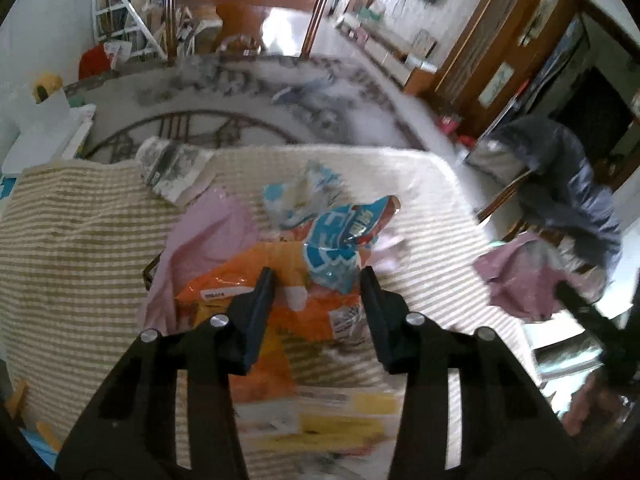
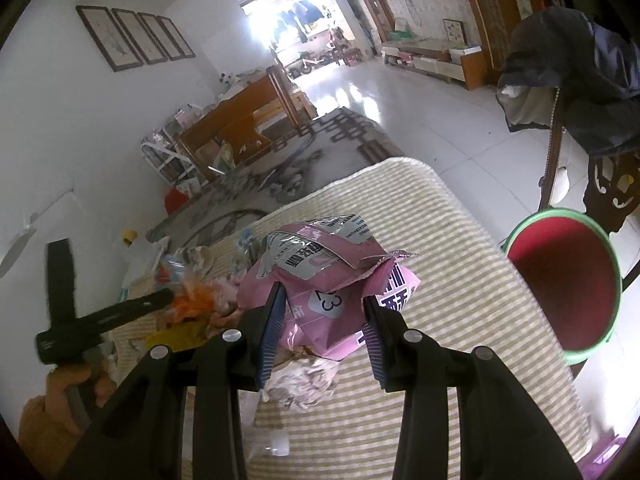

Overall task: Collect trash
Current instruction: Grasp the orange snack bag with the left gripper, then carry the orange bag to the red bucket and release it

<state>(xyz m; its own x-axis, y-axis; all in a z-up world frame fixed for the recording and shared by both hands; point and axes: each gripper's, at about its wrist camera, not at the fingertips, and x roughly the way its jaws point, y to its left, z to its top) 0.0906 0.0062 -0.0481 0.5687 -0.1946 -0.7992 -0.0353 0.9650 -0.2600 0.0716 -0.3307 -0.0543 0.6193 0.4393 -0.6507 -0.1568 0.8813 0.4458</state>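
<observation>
Trash lies heaped on a striped tablecloth [image 1: 80, 216]. In the left wrist view, the left gripper [image 1: 318, 278] points steeply down over the pile, its fingers [image 1: 260, 300] apart on either side of an orange bag [image 1: 276, 320] and the lower end of a crumpled blue wrapper [image 1: 340, 248]; whether the pads press on either I cannot tell. A pink bag [image 1: 208, 236] and a newspaper bundle [image 1: 172, 168] lie beyond, toward the table's far edge, with a patterned rug [image 1: 248, 96] on the floor past it. At the right edge the right gripper carries a pink packet [image 1: 520, 280].

In the right wrist view, the right gripper [image 2: 322, 300] is clamped on the pink packet [image 2: 332, 276], held above the tablecloth [image 2: 460, 280]. A red bin [image 2: 568, 280] with a green rim stands just past the table's right edge. Bare striped cloth lies between packet and bin. At the left, a hand [image 2: 76, 388] holds the left gripper [image 2: 160, 300] over the pile.
</observation>
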